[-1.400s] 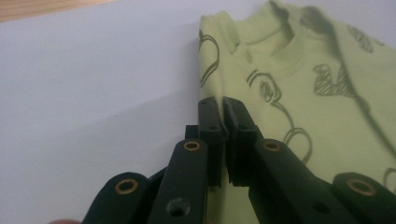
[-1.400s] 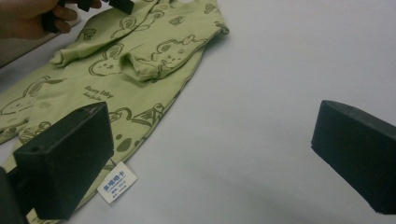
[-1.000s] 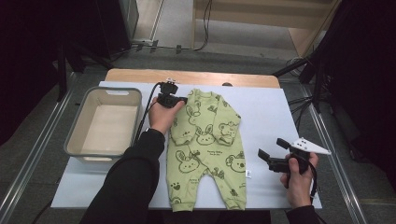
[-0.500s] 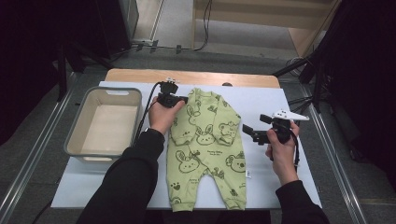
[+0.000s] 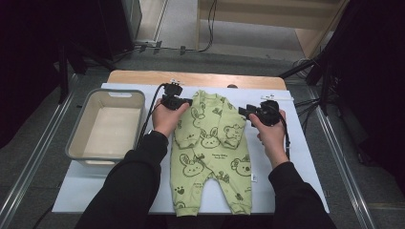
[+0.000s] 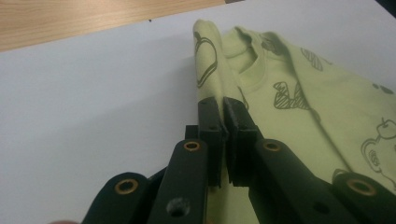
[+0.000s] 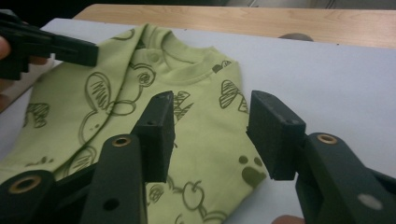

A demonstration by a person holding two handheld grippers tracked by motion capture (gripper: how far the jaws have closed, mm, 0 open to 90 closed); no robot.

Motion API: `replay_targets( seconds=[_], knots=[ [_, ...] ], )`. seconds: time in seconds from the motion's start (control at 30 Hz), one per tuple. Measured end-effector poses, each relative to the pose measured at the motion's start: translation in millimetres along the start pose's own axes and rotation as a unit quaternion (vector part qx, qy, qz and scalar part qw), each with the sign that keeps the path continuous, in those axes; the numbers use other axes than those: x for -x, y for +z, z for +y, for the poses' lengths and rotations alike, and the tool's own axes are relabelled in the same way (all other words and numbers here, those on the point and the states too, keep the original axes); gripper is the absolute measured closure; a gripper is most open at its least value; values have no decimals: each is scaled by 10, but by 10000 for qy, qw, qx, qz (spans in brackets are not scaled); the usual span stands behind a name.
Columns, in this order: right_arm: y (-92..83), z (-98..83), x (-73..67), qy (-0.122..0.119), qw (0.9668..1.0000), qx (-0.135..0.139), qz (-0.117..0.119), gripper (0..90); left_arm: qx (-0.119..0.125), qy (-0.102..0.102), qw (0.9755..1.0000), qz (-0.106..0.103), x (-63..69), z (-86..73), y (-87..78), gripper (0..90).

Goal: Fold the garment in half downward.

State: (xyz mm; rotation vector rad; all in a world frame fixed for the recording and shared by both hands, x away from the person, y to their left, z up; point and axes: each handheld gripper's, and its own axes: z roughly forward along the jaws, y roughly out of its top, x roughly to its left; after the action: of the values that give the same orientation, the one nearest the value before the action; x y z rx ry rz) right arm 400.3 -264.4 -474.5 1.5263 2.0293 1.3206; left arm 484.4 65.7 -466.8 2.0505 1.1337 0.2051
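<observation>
Wooden table [image 5: 143, 77] with pale board edge at the far side, white sheet [image 5: 296, 157] covering most of its top, green printed baby romper [image 5: 210, 157] spread flat on the sheet, empty grey tub [image 5: 76, 143] at the left

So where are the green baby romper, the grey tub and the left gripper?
green baby romper [image 5: 210, 157]: high view, on its belly.
grey tub [image 5: 79, 143]: high view, on its near-left rim.
left gripper [image 6: 223, 108]: left gripper view, at its fingertips, clamped on the romper's shoulder.
</observation>
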Motion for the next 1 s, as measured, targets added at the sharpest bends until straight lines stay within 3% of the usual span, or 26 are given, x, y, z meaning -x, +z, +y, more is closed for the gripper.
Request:
replay_targets(
  seconds=[0.27,0.37,0.57,0.63,0.8,1.0],
  knots=[
    [377,124,159,-138,9994,-267,-184,534,-7,2,10000,-36,-22,-5,-4,862],
    [487,146,213,-43,9993,-369,-59,533,-5,-2,10000,-84,-28,-10,4,861],
    [698,137,246,-88,9979,-632,-78,530,-6,58,9999,-99,-40,-15,7,860],
    [752,143,239,-157,9968,-763,-196,530,-8,75,9999,-108,-46,-15,5,860],
    [851,157,278,47,9969,-775,-79,531,18,70,9999,-140,-52,-17,5,860],
    [917,169,256,-13,9967,-802,94,541,11,50,9999,-150,-68,-25,14,859]
  ],
)
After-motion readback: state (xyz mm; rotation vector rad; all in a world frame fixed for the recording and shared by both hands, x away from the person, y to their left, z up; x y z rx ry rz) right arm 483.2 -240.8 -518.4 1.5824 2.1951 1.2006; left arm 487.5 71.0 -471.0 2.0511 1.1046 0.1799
